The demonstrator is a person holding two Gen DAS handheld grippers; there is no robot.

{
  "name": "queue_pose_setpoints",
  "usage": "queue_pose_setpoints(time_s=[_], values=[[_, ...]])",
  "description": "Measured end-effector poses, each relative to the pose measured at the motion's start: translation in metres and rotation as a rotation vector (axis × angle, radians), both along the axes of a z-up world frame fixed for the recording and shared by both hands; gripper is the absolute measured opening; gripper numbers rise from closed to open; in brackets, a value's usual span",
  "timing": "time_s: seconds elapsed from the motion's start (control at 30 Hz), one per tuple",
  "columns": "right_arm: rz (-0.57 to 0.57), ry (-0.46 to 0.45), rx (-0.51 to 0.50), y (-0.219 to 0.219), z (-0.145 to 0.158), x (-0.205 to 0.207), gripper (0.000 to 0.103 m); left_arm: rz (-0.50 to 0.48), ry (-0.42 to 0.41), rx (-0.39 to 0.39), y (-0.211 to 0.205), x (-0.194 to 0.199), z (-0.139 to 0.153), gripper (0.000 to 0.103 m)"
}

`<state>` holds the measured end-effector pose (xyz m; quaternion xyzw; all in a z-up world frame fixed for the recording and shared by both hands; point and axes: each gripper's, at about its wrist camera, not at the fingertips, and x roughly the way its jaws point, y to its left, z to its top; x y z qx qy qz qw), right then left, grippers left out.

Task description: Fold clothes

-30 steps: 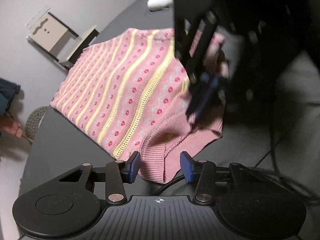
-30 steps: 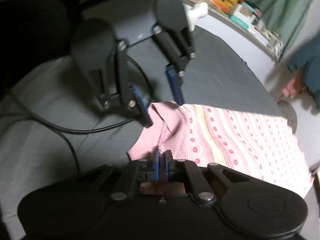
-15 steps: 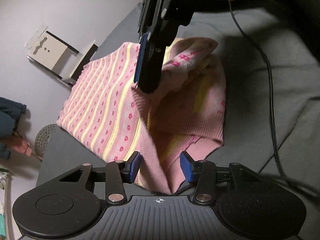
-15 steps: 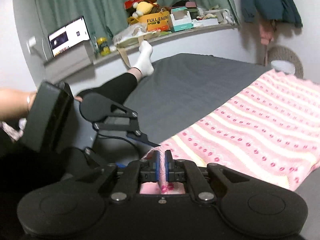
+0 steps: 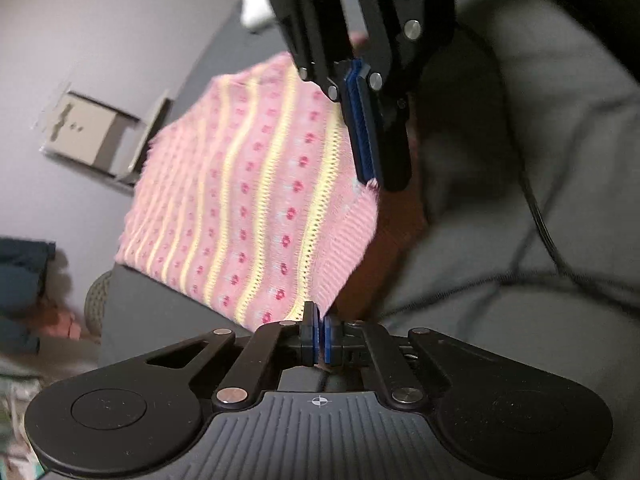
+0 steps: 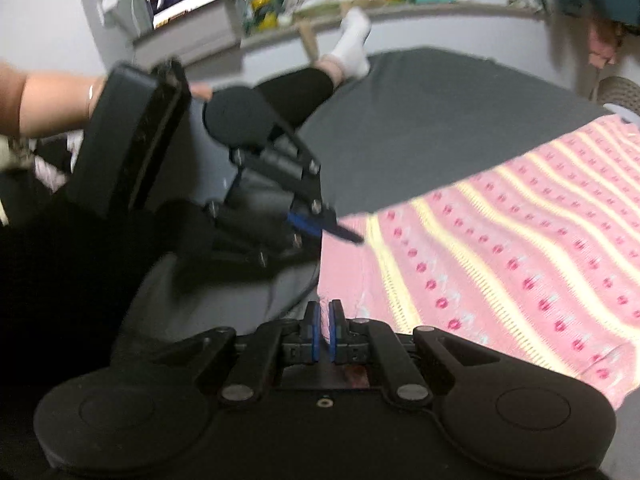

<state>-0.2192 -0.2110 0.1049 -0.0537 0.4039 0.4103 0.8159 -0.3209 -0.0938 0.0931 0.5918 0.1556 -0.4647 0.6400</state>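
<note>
Pink knit sweater point(image 5: 256, 200), yellow-striped with red dots: lifted by its ribbed hem, the rest spread over a dark grey bed cover point(image 6: 420, 120). Left gripper point(image 5: 321, 334): fingers pressed together on one hem corner. Right gripper point(image 6: 323, 330): fingers nearly closed, pinching the other hem corner. Person's white-socked foot point(image 6: 354, 38) is seen on the bed cover's far edge.

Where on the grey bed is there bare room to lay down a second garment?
Free: the grey bedsheet between the pink striped knitted sweater and the person's black-clad leg. Crowded: the near corner, where the left gripper and right gripper clamp the sweater's hem.
</note>
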Motion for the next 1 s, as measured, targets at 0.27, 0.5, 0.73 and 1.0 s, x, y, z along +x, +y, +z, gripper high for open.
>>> queue_pose_setpoints(time_s=[0.27,0.5,0.73,1.0], values=[[0.044,-0.012,-0.062,0.010,-0.007,-0.009,0.022,0.039,-0.019,0.009,-0.007,-0.011,-0.001,0.003],[0.134,-0.153,-0.136,0.019,-0.001,-0.030,0.035,0.106,-0.021,0.025,0.009,-0.014,0.005,0.008],[0.119,-0.131,-0.170,0.021,-0.008,-0.028,0.043,0.215,0.015,-0.031,0.032,-0.010,0.035,0.070],[0.084,-0.245,-0.190,0.017,0.006,-0.041,0.073,0.231,0.001,0.051,0.050,-0.013,0.081,0.070]])
